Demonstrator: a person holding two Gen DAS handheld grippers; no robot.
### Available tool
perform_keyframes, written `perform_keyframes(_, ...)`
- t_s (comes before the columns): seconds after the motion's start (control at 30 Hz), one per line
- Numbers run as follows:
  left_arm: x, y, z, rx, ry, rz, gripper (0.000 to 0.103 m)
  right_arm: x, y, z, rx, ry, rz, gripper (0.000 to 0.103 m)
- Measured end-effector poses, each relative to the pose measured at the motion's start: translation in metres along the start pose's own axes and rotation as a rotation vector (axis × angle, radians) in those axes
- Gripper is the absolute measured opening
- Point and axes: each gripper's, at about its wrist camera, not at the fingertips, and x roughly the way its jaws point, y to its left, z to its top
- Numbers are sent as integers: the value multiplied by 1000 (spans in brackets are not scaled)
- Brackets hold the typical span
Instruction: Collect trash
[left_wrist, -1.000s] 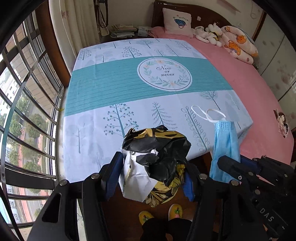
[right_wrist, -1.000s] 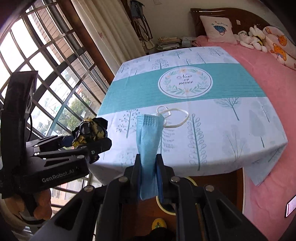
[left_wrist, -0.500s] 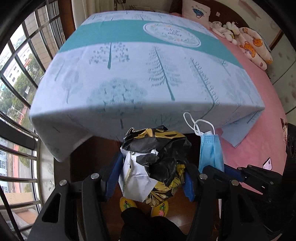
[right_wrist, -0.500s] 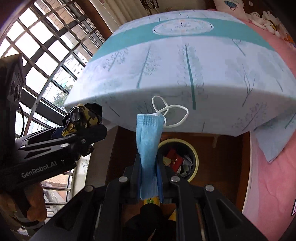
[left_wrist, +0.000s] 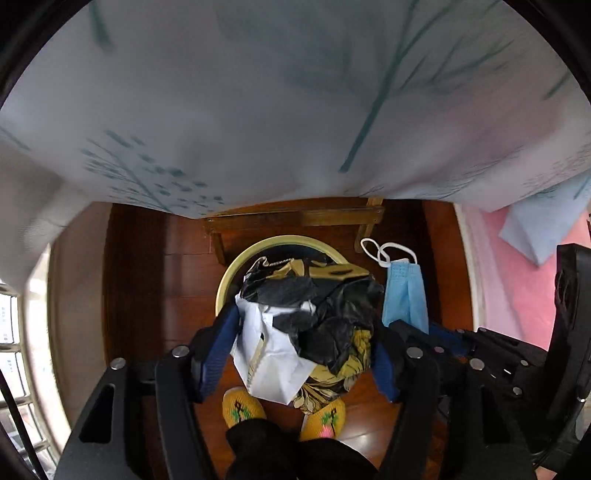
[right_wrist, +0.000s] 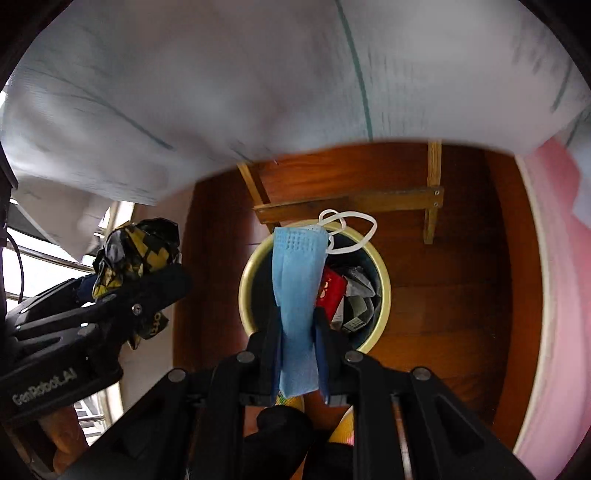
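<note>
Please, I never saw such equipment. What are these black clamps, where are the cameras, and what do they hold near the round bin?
No robot: a person holds a two-finger gripper in each hand; a wide-angle camera on each looks along its fingers, here down at the wooden floor below a hanging tablecloth. The left gripper holds a crumpled black, yellow and white bundle; its jaws have just been opening, bundle between them. The right gripper pinches a blue face mask above the yellow-rimmed bin, which holds other trash.

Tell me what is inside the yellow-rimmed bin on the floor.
In the right wrist view the bin holds a red packet and grey and white wrappers. The blue mask hanging in front covers the bin's left half, so anything there cannot be seen.
</note>
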Motion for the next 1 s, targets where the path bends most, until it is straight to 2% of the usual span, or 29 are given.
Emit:
perform_keyframes(0.1,26,7,-2,-11,13,1,71,26,-7,-3,-11,0,-8,20)
perform_keyframes(0.13,32,9,-3,-17,23,-2,77,34,-9,-4,-13,2,-6,23)
perform_keyframes(0.2,42,14,-2,-30,32,15,85,45,-11,-3,-15,1,-9,41)
perform_keyframes(0.27,47,20,-2,-41,19,36,96,52,-15,-3,-11,-1,0,49)
perform_keyframes(0.33,48,28,-2,-53,6,46,100,57,-14,-4,-12,-6,2,49)
perform_keyframes(0.57,39,48,-4,-48,-32,80,101,53,-11,3,-2,-14,-19,50)
perform_keyframes(0.7,28,53,1,-58,-24,84,101,38,-5,7,1,-21,-22,52)
perform_keyframes(1.0,-23,44,13,-29,-22,78,101,-10,8,20,31,-32,-30,54)
